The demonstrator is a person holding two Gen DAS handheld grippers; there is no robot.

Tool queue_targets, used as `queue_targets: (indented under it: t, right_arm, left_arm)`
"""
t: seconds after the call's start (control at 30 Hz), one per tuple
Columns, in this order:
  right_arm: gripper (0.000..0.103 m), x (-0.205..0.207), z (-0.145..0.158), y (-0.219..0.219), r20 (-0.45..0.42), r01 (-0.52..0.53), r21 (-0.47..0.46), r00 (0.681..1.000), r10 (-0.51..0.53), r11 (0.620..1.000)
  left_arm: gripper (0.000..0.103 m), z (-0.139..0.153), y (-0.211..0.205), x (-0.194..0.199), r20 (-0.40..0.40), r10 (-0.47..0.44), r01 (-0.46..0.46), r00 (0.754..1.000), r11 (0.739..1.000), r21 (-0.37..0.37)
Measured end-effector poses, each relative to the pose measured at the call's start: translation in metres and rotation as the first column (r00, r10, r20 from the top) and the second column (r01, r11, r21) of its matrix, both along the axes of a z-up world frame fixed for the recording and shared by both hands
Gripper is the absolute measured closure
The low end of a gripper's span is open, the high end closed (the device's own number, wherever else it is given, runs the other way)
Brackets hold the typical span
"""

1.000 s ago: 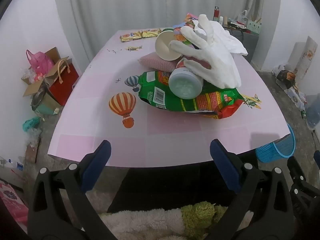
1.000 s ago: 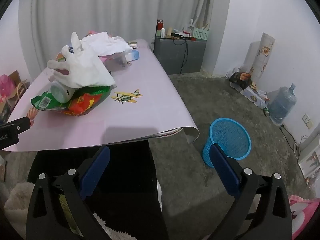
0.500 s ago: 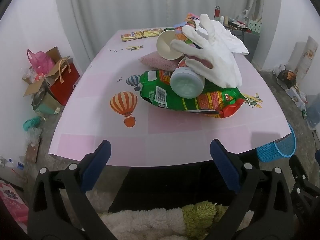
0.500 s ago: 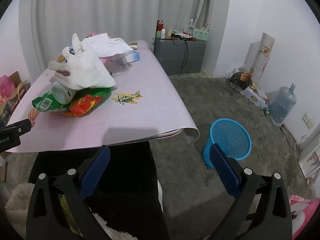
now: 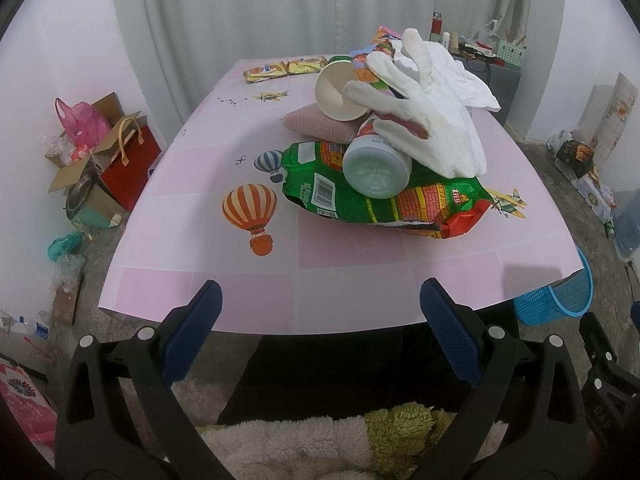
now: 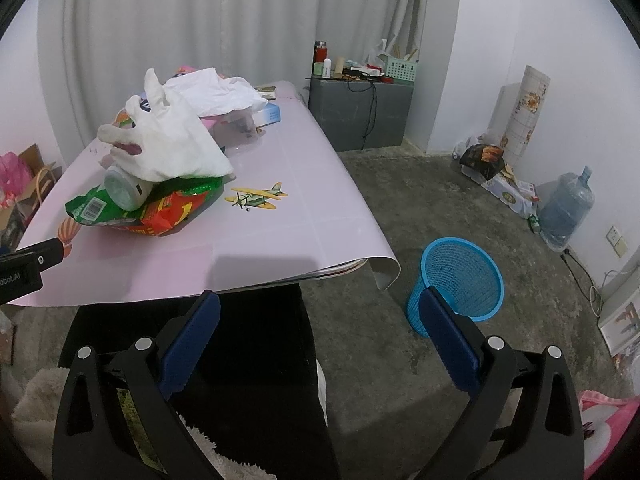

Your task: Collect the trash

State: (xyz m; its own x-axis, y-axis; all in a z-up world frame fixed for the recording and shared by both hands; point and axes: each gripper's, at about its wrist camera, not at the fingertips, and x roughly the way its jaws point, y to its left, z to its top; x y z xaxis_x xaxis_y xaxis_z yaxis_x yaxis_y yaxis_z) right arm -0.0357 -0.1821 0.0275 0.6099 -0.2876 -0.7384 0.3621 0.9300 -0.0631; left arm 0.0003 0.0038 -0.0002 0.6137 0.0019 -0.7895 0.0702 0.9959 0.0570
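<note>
You're holding both grippers back off the near table edge, left gripper (image 5: pixel 320 336) and right gripper (image 6: pixel 320 340) each spread wide with nothing between the blue pads. The trash pile is sitting mid-table toward the right side: a crumpled green-and-red snack bag (image 5: pixel 384 196) lying flat, a white plastic bottle (image 5: pixel 376 164) resting on its side on top of it with its base facing you, a white glove (image 5: pixel 432 120) draping over the bottle, a paper cup (image 5: pixel 340 94) tipped over behind on a pink sponge pad (image 5: pixel 320 122). The table (image 5: pixel 200 208) is wearing a pink cover with balloon and plane prints. A blue mesh bin (image 6: pixel 460 280) is standing on the concrete floor just off the table's right corner.
</note>
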Motion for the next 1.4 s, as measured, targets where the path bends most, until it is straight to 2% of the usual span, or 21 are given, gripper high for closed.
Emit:
queue_targets:
  t: [1.17,1.4]
  right_arm:
    - [0.006,0.006,-0.001,0.001,0.000,0.004,0.013,1.000,-0.004,1.000]
    - [0.006,0.006,-0.001,0.001,0.007,0.002,0.012,1.000,-0.002,1.000]
  left_arm:
    - [0.008,-0.008,0.006,0.001,-0.022,0.013,-0.013,1.000,1.000,0.000]
    - [0.007,-0.010,0.012,0.008,-0.038,0.018,-0.019,0.999,0.999,-0.027]
